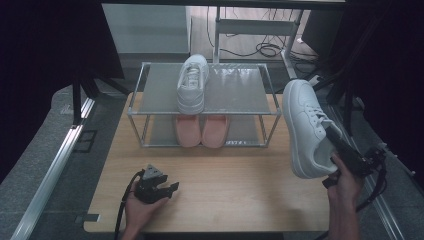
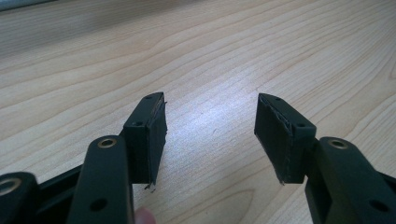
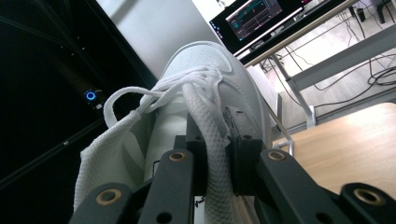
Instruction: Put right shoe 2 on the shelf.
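Observation:
A white sneaker [image 1: 306, 127] hangs in the air at the right of the table, tilted on its side with the toe pointing away. My right gripper [image 1: 336, 142] is shut on it at the collar; in the right gripper view the jaws pinch the sneaker's padded collar edge [image 3: 217, 154] below the laces. A second white sneaker [image 1: 193, 82] stands on the top shelf of the metal shoe rack [image 1: 235, 95]. A pink pair of shoes [image 1: 202, 131] sits on the lower shelf. My left gripper [image 1: 169, 190] rests low on the wooden table [image 1: 225, 175], open, with bare wood between its pads [image 2: 152, 135].
The rack stands at the table's far middle, with free shelf space to the right of the white sneaker. Black stands and cables lie at the right behind the table. A desk frame and cables on the floor sit beyond the rack.

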Demonstrator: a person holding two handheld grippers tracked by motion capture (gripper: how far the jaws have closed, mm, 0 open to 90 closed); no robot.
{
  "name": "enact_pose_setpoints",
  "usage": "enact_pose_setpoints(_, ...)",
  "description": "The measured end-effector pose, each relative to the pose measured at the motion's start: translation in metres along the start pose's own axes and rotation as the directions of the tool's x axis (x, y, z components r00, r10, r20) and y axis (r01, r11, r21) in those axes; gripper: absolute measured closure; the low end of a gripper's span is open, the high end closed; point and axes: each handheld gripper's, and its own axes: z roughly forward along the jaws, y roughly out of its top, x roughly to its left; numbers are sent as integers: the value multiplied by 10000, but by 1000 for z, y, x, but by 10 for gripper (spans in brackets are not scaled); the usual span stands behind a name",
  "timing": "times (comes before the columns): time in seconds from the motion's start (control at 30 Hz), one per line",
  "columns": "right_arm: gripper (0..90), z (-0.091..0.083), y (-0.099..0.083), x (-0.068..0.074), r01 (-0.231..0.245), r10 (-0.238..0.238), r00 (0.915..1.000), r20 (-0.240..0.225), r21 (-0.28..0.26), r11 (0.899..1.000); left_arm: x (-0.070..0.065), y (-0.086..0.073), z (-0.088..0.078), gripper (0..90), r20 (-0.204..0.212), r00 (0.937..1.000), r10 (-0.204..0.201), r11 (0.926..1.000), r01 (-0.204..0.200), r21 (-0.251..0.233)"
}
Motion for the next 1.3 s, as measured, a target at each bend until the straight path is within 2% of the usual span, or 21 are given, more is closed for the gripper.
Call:
enact_pose_setpoints(0.57,801,40,13,30,126,-124,9987,-502,48,9999,1,0,1,445,26,10000,-53,10000,53,-32)
enact_pose_setpoints(0.7,802,52,15,36,-51,53,9982,-592,45,10000,0,0,0,446,39,10000,-47,10000,47,-33)
enact_pose_setpoints(0.87,802,70,19,42,-200,209,9980,-604,157,9997,0,0,1,445,50,10000,-41,10000,42,-37)
enact_pose_setpoints(1.3,802,122,21,62,-208,221,9993,-314,417,9989,1,0,1,445,72,10000,-66,10000,67,-60)
